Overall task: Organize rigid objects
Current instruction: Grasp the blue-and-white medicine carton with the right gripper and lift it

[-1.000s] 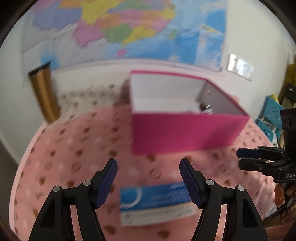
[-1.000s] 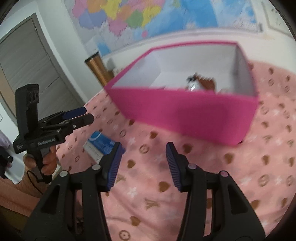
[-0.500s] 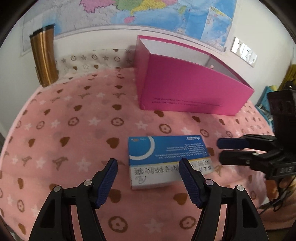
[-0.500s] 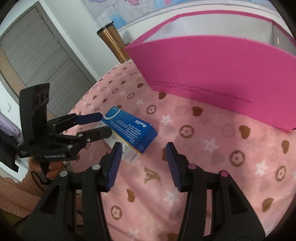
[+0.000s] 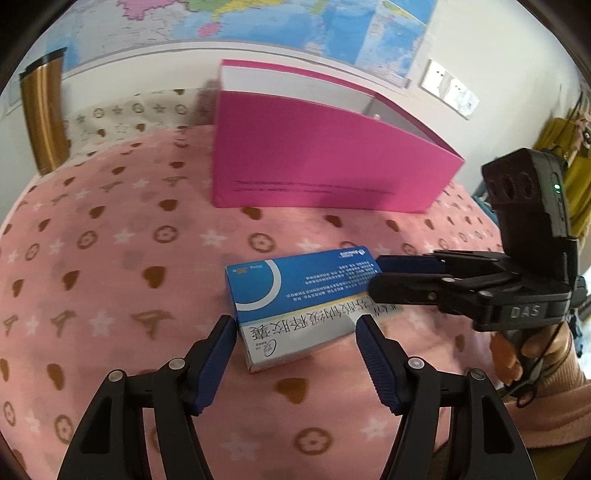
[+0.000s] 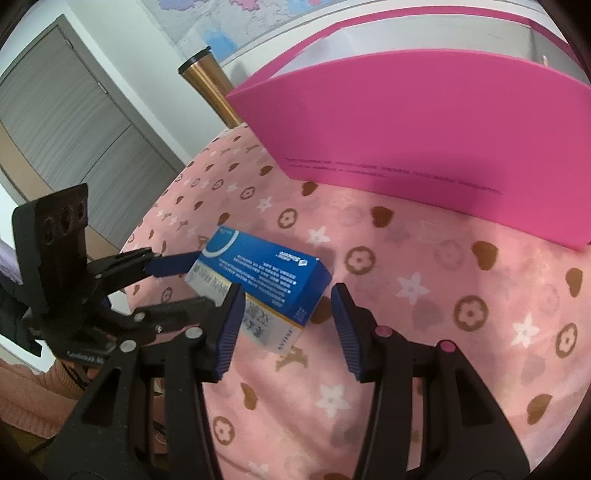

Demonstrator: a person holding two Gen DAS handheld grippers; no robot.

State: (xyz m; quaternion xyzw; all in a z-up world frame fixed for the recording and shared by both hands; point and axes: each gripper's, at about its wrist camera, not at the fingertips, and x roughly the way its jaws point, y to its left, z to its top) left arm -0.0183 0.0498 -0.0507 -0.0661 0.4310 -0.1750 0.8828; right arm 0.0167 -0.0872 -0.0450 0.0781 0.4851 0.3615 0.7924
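Note:
A blue and white medicine box (image 5: pixel 295 299) (image 6: pixel 266 277) lies flat on the pink patterned blanket (image 5: pixel 110 240), in front of an open-topped pink box (image 5: pixel 314 158) (image 6: pixel 443 110). My left gripper (image 5: pixel 295 328) is open, its fingertips on either side of the medicine box's near end without pressing it. My right gripper (image 6: pixel 287 295) is open too, straddling the box's other end. Each gripper shows in the other's view: the right gripper (image 5: pixel 373 280) reaches in from the right, the left gripper (image 6: pixel 203 278) from the left. The pink box's inside is hidden.
A gold tumbler (image 5: pixel 42 114) (image 6: pixel 212 85) stands at the back left by the wall. A map (image 5: pixel 258 22) hangs above. A grey door (image 6: pixel 74 122) is off to the left. A hand and pink sleeve (image 5: pixel 535 369) hold the right gripper.
Both grippers have sunk and tipped down toward the medicine box, which now lies between their fingertips. The pink box's inside has dropped out of sight.

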